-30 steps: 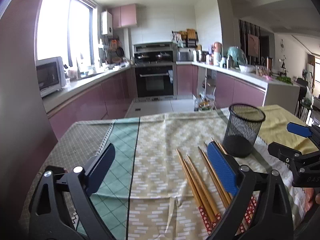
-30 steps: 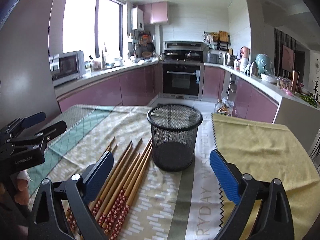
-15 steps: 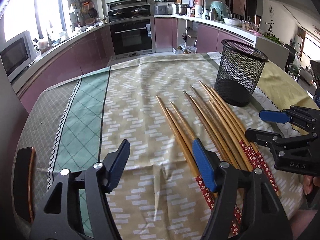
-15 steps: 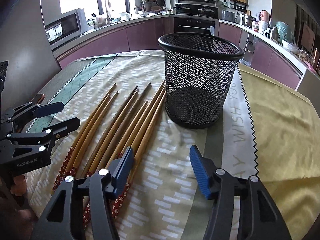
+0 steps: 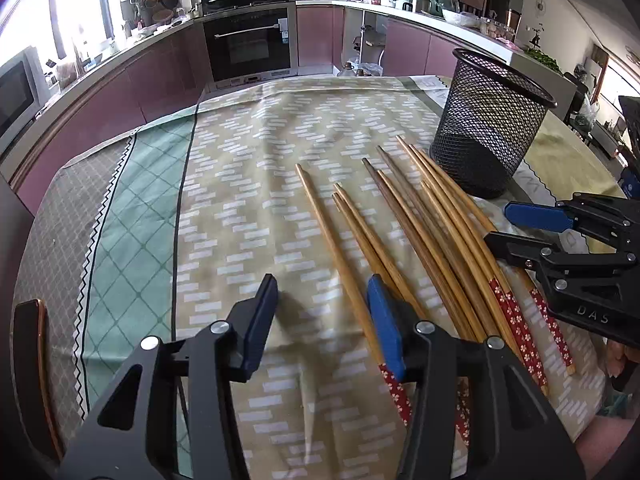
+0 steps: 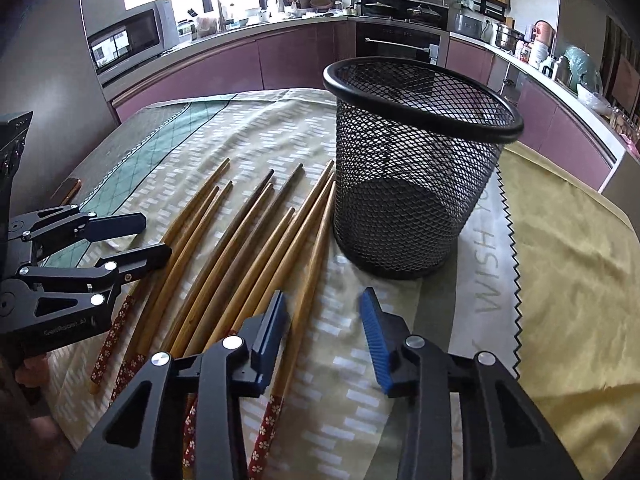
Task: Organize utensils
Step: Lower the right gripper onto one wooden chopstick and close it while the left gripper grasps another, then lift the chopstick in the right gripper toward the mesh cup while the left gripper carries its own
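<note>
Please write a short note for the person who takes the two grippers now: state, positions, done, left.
Left gripper: jaws closing, the leftmost wooden chopstick between them, not yet pinched.
Right gripper: jaws closing around the rightmost chopstick, also not yet pinched.
Brown wooden chopsticks with red flowered ends all lie on the patterned tablecloth, beside the black mesh cup.
Done: nothing; cup empty.
Left: put every chopstick in.

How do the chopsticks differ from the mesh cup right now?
The chopsticks lie flat on the tablecloth; the mesh cup stands upright. The chopsticks are slim wood with red floral ends; the cup is wide black wire mesh and looks empty. Both rest on the same cloth, side by side.
</note>
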`<act>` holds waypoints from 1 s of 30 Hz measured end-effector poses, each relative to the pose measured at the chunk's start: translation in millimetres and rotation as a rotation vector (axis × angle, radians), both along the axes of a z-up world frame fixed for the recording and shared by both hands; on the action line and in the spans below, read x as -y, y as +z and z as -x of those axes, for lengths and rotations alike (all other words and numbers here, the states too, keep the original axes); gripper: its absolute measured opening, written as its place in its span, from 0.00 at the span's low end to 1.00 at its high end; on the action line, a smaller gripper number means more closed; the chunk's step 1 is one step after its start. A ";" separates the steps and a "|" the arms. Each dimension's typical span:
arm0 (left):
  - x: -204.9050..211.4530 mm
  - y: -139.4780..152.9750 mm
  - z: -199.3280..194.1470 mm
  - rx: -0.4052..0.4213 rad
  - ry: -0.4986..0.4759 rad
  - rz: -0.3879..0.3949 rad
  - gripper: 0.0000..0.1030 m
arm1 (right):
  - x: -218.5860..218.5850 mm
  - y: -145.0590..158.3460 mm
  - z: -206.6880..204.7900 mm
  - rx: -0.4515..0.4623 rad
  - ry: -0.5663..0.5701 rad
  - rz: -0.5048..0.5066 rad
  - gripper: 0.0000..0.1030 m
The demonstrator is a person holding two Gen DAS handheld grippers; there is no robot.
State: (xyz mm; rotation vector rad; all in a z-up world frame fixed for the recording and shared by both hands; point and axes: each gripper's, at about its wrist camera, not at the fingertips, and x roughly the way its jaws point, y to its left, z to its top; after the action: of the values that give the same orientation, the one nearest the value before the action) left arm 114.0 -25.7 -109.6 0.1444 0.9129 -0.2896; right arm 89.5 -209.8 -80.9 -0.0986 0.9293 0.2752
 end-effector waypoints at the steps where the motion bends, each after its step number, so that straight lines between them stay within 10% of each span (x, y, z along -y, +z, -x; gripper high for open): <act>1: -0.1 0.7 -2.0 -0.003 0.003 0.001 0.37 | -1.0 0.3 -2.6 -0.004 0.006 -0.003 0.29; 6: -1.8 3.1 -12.7 -0.030 0.022 0.043 0.13 | -0.1 1.7 -8.8 -0.024 0.016 -0.048 0.07; 18: -13.0 23.1 -2.7 -0.011 0.030 0.152 0.08 | 17.6 20.5 6.7 0.016 0.048 -0.168 0.06; 30: -8.1 103.5 15.3 0.112 -0.103 0.335 0.07 | 47.8 83.5 23.6 0.197 0.069 -0.306 0.05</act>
State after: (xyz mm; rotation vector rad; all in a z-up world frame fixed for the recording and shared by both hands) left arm 98.8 -17.5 -6.1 -0.1011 0.7358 -0.5202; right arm 65.9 -257.6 2.7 0.1231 0.6807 0.4603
